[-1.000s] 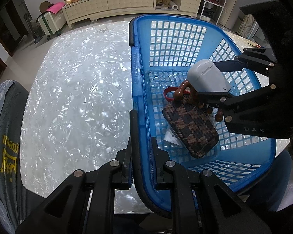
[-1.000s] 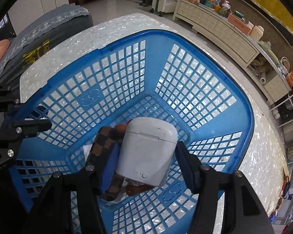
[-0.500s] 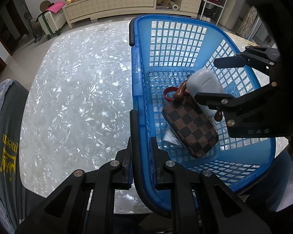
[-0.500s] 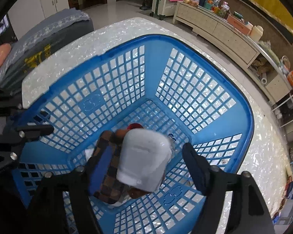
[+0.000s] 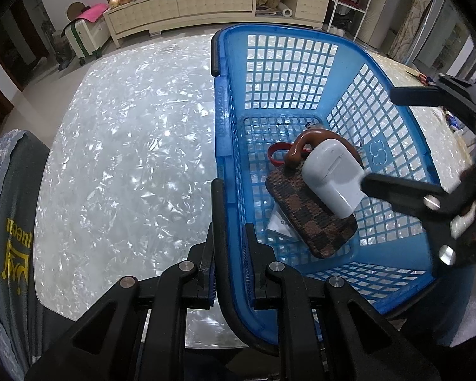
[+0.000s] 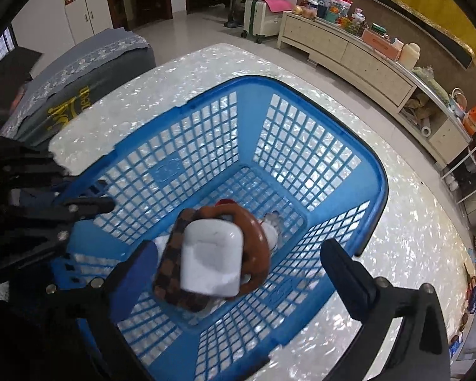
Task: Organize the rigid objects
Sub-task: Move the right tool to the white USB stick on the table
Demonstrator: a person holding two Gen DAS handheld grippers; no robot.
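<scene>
Both grippers work at the blue basket [image 5: 301,73], which stands on the shiny white table [image 5: 127,146]. Left gripper [image 5: 227,250] is closed tight on the near rim of the basket, where the black handle [image 5: 219,209] runs along the edge; one finger is outside the wall and the other finger is inside it. Right gripper [image 6: 238,266] hangs above the inside of the basket with its jaws spread wide. They have just been opening, and nothing is pressed between the pads now.

Below the right gripper, a white earbud case [image 5: 333,179] lies on top of a brown checkered pouch [image 5: 314,219], which rests on the floor of the basket. The case touches the pouch, and in the left wrist view the nearer finger of the right gripper crosses in front of its lower end. Whether that finger touches the case, I cannot tell. A glossy brown curved handle [image 5: 304,143] arches around the far end of the case, and a small red ring [image 5: 274,155] lies just beside it on the basket floor. Under the pouch a white paper [image 5: 280,225] shows a little.

Beside the table, on the side of the left gripper, there is a grey cloth with yellow print [image 5: 9,241]. Far behind the basket, a long cream cabinet [image 5: 187,3] stands by the wall.
</scene>
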